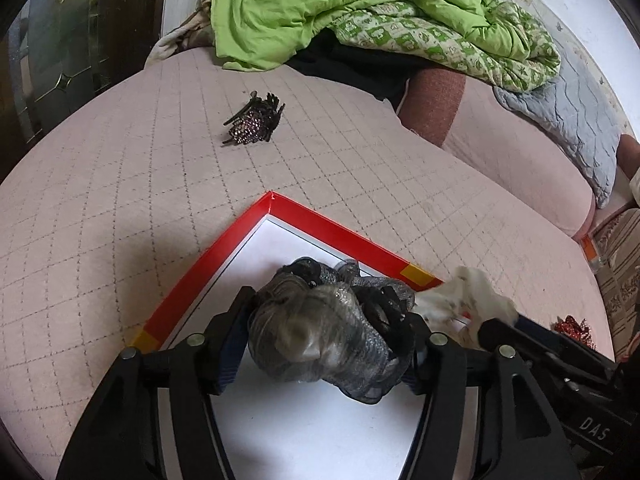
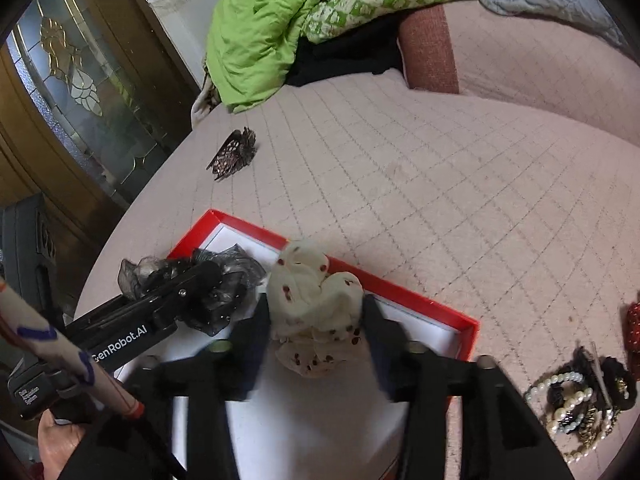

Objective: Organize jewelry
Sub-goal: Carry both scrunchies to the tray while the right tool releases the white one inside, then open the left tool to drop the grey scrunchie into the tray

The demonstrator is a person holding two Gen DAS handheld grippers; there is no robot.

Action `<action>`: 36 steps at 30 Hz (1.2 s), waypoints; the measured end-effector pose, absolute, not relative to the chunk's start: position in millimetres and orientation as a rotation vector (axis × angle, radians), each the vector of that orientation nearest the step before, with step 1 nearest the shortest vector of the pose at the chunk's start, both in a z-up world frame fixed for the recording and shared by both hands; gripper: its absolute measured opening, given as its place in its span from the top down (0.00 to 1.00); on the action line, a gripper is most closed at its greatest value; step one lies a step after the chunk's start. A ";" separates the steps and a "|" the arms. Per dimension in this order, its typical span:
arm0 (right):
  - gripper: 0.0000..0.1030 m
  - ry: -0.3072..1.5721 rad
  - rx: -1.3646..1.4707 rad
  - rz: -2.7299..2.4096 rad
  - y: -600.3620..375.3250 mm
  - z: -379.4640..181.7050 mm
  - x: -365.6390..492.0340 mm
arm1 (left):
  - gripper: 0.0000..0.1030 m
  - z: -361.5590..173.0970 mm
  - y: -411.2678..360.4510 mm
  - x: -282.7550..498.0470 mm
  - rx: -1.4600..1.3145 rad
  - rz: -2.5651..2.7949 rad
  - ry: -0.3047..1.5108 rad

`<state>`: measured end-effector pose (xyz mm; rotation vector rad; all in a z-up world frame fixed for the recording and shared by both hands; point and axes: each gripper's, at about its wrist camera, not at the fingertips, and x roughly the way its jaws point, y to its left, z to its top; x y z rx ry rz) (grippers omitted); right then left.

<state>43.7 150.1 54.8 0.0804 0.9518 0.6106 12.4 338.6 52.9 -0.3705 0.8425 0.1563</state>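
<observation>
Inside the red box (image 2: 468, 326) lie grey scrunchie (image 1: 324, 332) and cream scrunchie (image 2: 316, 308); both tongs parted.

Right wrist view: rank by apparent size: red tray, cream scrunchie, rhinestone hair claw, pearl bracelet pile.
1. red tray
2. cream scrunchie
3. pearl bracelet pile
4. rhinestone hair claw

The claw lies farthest from the camera, so its last place is unsure.

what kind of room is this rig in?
Likely a bedroom: the work surface is a quilted pink bed cover, with a rumpled green comforter heaped behind and a wooden door with leaded glass beside it.
</observation>
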 end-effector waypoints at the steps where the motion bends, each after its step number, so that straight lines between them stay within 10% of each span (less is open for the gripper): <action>1: 0.46 0.940 0.074 0.609 150.0 57.2 42.5 | 0.39 53.5 338.1 10.8 -0.369 0.158 0.840; 36: 0.40 0.783 0.349 0.504 -50.8 76.0 -22.4 | 0.14 69.4 298.0 -41.1 -0.320 0.144 0.785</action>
